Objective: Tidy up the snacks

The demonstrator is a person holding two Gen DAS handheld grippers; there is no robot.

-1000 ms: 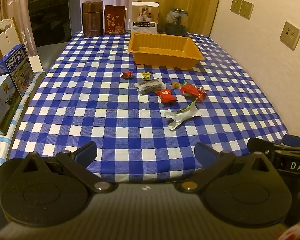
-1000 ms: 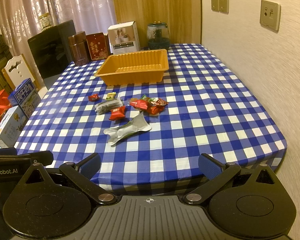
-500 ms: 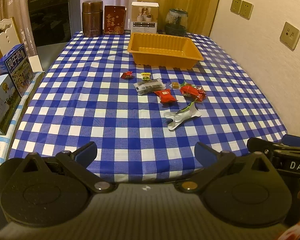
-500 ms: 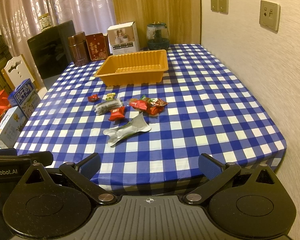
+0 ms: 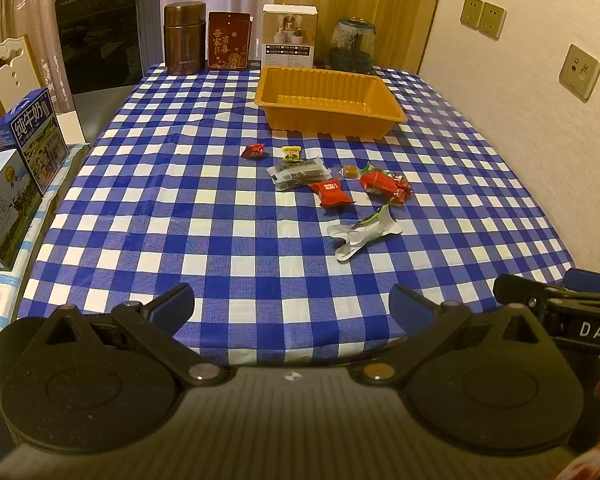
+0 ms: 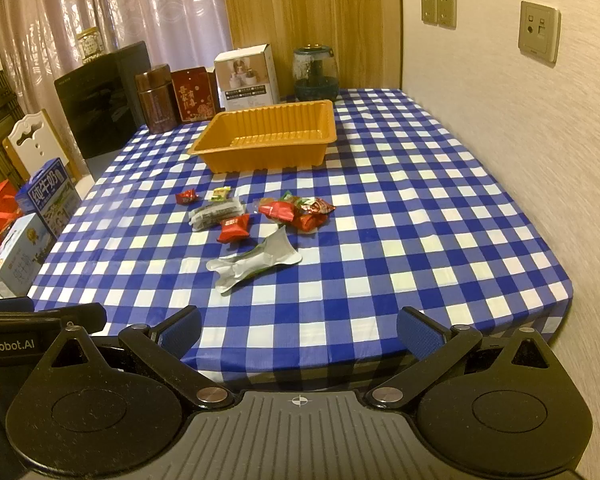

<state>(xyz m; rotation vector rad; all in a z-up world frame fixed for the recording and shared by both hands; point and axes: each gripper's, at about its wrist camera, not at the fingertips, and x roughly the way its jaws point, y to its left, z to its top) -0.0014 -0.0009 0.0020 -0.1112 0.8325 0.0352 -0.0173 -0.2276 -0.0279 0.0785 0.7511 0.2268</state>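
Note:
An empty orange tray [image 5: 384, 114] [image 6: 260, 158] stands toward the far side of the blue checked table. Before it lie several small snacks: a red candy [image 5: 253, 151] [image 6: 187, 197], a yellow-green sweet [image 5: 291, 153], a clear dark packet [image 5: 299, 173] [image 6: 216, 216], a red pack [image 5: 331, 193] [image 6: 233, 228], a red-green heap [image 5: 384, 185] [image 6: 300, 212] and a silver wrapper [image 5: 362, 234] [image 6: 256, 263]. My left gripper [image 5: 292, 306] and right gripper [image 6: 298, 328] hover open at the table's near edge, holding nothing, well short of the snacks.
A brown canister [image 5: 184, 38], red tin [image 5: 229, 40], white box [image 5: 289, 36] and glass jar [image 5: 351, 46] line the far edge. Milk cartons [image 5: 16, 172] stand off the table's left side. A wall with sockets [image 5: 482, 16] runs along the right.

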